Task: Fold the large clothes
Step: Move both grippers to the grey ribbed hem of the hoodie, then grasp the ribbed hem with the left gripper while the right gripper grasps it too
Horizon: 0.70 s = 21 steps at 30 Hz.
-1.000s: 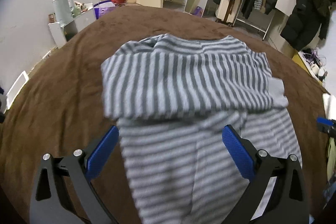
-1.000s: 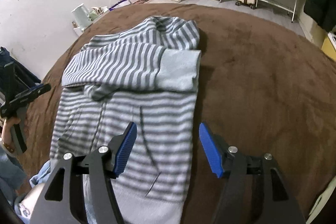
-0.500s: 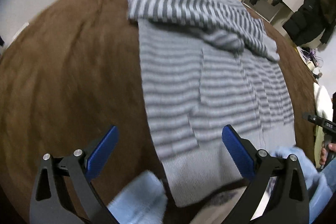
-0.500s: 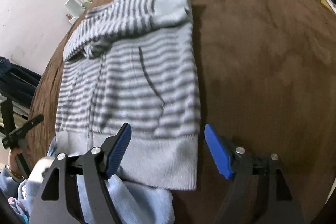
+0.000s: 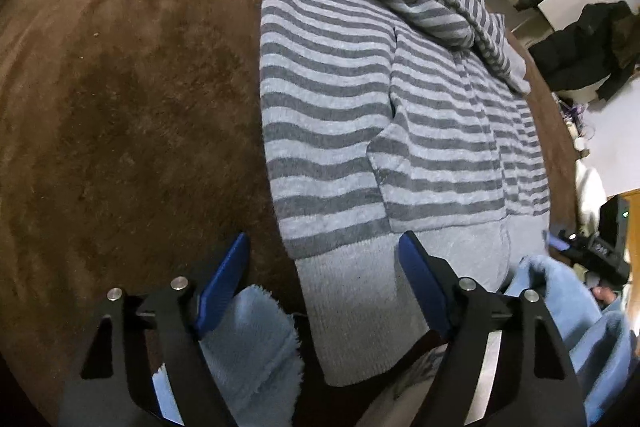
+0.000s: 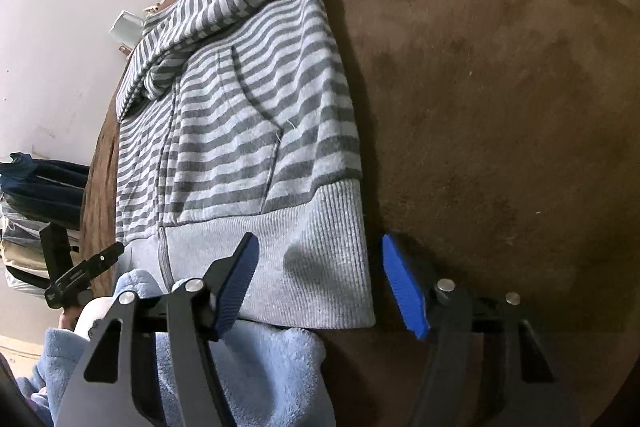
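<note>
Both grippers poised over the ribbed hem of a striped hoodie (image 5: 360, 115), jaws closing with pads not yet pressing cloth.

Left gripper (image 5: 324, 281) straddled the hem's left corner, right gripper (image 6: 316, 277) its right corner, blue ridged pads (image 6: 402, 287) apart. Lay flat on a brown plush blanket (image 5: 120, 87), sleeves folded across the chest, kangaroo pocket showing. Fuzzy light-blue fleece sleeves (image 6: 248, 375) crowded the near edge. Dark coats (image 5: 584, 47) hung beyond. No readable writing anywhere.
</note>
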{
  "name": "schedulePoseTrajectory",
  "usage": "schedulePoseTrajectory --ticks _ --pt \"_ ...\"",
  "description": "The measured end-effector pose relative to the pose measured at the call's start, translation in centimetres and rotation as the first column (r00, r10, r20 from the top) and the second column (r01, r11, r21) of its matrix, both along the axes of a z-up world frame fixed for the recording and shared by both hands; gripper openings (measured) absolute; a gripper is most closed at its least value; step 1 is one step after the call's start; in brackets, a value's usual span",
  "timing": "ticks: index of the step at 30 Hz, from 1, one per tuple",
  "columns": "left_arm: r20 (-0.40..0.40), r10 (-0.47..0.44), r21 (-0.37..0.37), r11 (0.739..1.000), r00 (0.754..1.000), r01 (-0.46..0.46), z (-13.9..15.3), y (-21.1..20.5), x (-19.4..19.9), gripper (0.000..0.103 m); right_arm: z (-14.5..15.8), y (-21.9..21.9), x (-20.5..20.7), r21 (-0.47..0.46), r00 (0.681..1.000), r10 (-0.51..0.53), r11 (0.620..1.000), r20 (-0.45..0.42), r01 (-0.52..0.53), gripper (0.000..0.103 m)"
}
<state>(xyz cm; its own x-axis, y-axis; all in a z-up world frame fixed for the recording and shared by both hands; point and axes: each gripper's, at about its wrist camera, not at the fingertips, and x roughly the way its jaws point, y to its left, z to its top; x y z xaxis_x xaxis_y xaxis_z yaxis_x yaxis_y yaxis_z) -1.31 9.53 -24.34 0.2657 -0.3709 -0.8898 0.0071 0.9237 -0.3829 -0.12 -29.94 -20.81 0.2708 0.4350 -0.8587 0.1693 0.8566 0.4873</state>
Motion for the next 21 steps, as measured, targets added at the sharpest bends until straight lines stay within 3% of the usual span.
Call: schedulePoseTrajectory --ticks 3,14,17,18,20,21 --pt "0.006 -0.008 -0.041 0.999 1.000 0.008 0.2 0.0 0.3 0.072 -0.1 0.1 0.2 0.040 1.000 0.004 0.999 0.007 -0.005 0.051" --pt "0.037 -0.068 -0.135 0.988 0.997 0.072 0.6 -0.9 0.2 0.065 -0.4 1.0 0.7 0.042 0.999 0.035 0.998 0.000 -0.035 0.052" --pt "0.016 -0.098 -0.101 0.990 0.995 0.099 0.3 -1.5 0.4 0.063 -0.7 0.9 0.7 0.032 0.999 0.039 0.999 -0.007 -0.039 0.051" --pt "0.007 -0.103 -0.076 0.992 0.995 0.103 0.1 -1.6 0.5 0.058 -0.8 1.0 0.7 0.026 0.999 0.039 0.999 -0.009 -0.039 0.048" --pt "0.006 -0.092 -0.060 0.994 0.996 0.092 0.0 -1.4 0.5 0.049 -0.9 1.0 0.8 -0.003 0.999 0.024 1.000 -0.021 -0.024 0.033" --pt "0.008 -0.076 -0.040 0.996 0.997 0.076 0.1 -1.1 0.4 0.033 -0.9 0.9 0.8 -0.010 1.000 0.019 1.000 -0.024 -0.019 0.021"
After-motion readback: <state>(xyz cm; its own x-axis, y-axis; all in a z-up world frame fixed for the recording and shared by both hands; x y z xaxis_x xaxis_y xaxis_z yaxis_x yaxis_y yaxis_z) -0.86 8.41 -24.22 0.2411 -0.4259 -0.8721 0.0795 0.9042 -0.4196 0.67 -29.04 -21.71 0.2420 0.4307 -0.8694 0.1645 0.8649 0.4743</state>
